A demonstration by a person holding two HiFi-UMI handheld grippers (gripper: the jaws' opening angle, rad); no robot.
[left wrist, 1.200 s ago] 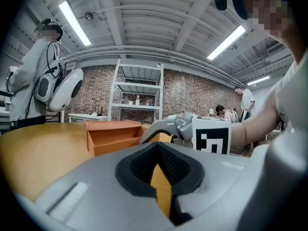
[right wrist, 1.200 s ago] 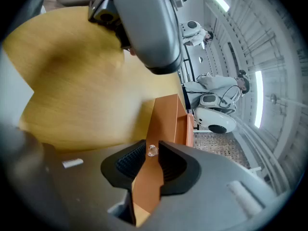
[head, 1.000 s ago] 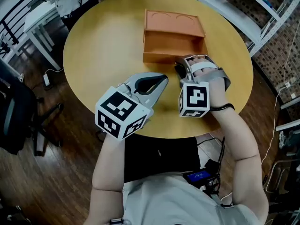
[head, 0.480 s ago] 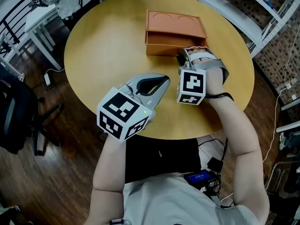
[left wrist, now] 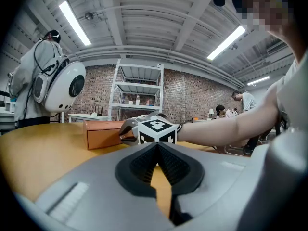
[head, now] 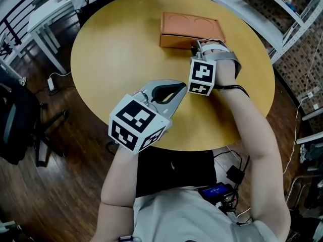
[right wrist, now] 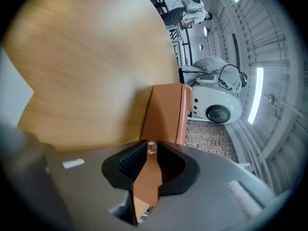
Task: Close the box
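Note:
An orange box [head: 192, 26] lies on the far side of the round wooden table [head: 116, 49], its front face flush under the lid. My right gripper [head: 195, 47] is at the near right end of that front. In the right gripper view a small clear knob [right wrist: 151, 147] on the box [right wrist: 166, 109] sits between the jaw tips, touched by both, and the jaws are just easing open. My left gripper [head: 177, 87] hovers over the near middle of the table, shut and empty, pointing at the box [left wrist: 103, 134].
Metal shelving [head: 252, 9] stands past the table's far right edge. A white side table [head: 40, 19] and a black chair [head: 12, 120] are at the left. A person in white [left wrist: 33, 76] stands beyond the table.
The box's drawer part has slid in under the lid until the front is flush. My right gripper has moved away from me with it. The left gripper has barely shifted.

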